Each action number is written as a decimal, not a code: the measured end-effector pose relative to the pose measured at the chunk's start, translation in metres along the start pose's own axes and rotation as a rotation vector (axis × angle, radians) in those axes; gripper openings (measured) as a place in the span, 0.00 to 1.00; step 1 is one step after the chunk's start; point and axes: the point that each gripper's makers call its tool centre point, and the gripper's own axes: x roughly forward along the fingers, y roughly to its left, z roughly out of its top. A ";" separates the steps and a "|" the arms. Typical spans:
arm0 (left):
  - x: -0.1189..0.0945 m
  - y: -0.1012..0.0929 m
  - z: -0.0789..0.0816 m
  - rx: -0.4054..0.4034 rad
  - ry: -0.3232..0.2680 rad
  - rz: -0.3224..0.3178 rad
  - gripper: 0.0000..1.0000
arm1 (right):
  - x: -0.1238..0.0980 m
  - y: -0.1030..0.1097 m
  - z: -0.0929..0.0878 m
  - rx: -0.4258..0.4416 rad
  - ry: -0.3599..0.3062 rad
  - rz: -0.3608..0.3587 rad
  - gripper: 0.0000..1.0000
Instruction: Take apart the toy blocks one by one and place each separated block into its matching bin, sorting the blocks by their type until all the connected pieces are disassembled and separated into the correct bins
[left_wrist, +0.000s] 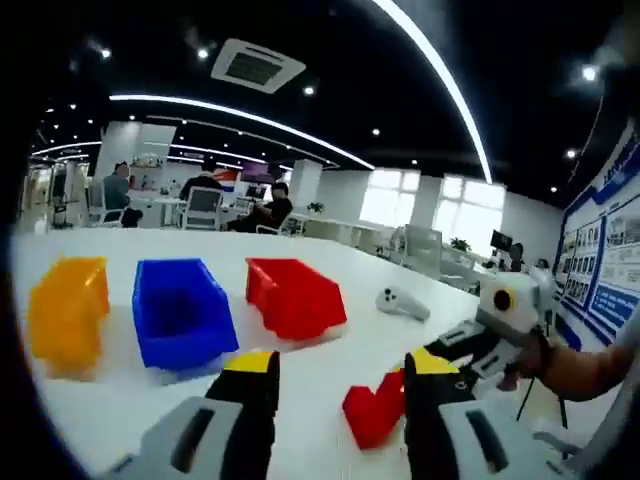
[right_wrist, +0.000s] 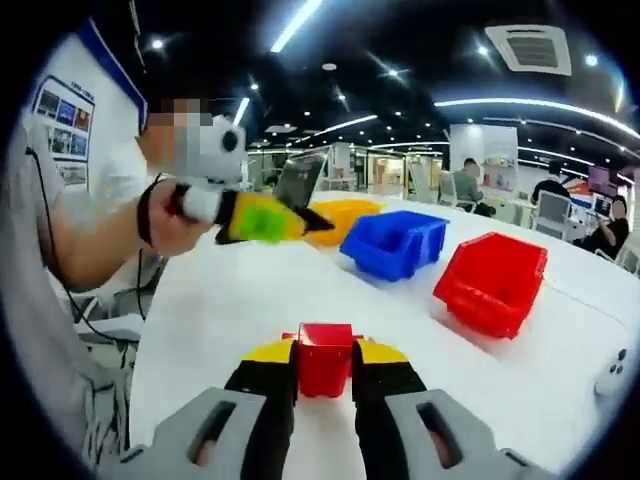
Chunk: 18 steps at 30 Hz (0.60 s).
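My right gripper is shut on a red toy block, low over the white table. In the left gripper view the same red block sits just beside my left gripper's right jaw, with the right gripper reaching in from the right. My left gripper is open, with nothing between its yellow-tipped jaws. A hand holds the left gripper up at the left of the right gripper view. Beyond stand a yellow bin, a blue bin and a red bin in a row.
A white controller lies on the table to the right of the red bin. The person's arm and a wall of posters close off the left of the right gripper view. Seated people and desks are far behind the table.
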 end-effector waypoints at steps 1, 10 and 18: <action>-0.001 -0.005 -0.013 0.016 0.026 0.006 0.50 | 0.000 -0.001 0.000 0.005 -0.001 -0.007 0.22; 0.017 -0.027 -0.054 0.124 0.085 0.117 0.27 | -0.003 0.006 -0.001 -0.002 0.032 -0.043 0.22; 0.026 -0.038 -0.063 0.158 0.109 0.065 0.19 | -0.008 0.022 -0.002 -0.095 0.069 -0.013 0.22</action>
